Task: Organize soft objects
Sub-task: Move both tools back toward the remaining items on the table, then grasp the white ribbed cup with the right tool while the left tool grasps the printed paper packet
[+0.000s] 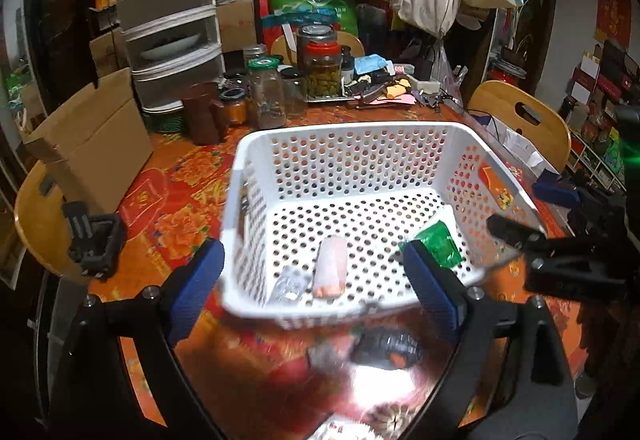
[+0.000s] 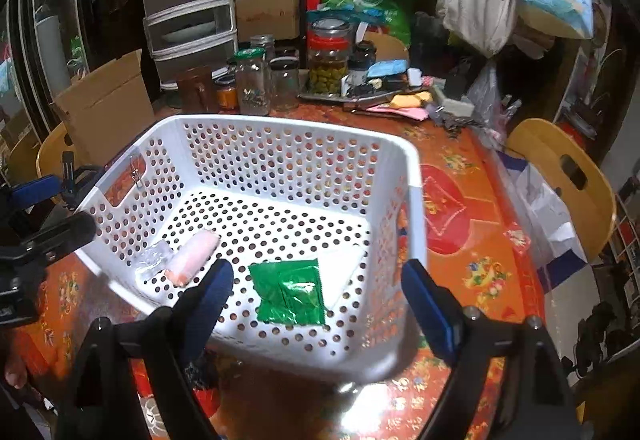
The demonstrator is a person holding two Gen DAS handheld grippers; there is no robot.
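Right tongs [image 2: 316,304] gape over green packet [image 2: 290,292] in basket [image 2: 280,128]

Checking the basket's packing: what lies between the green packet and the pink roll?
Nothing: only bare perforated basket floor between the green packet and pink roll, clearest in the right wrist view.

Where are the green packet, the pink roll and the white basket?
green packet [image 2: 289,292], right wrist view, centre of foil.
pink roll [image 2: 194,256], right wrist view, middle.
white basket [image 2: 280,128], right wrist view, far rim.

floral table [image 1: 180,208], wooden chair [image 2: 560,176], drawers [image 1: 168,20]
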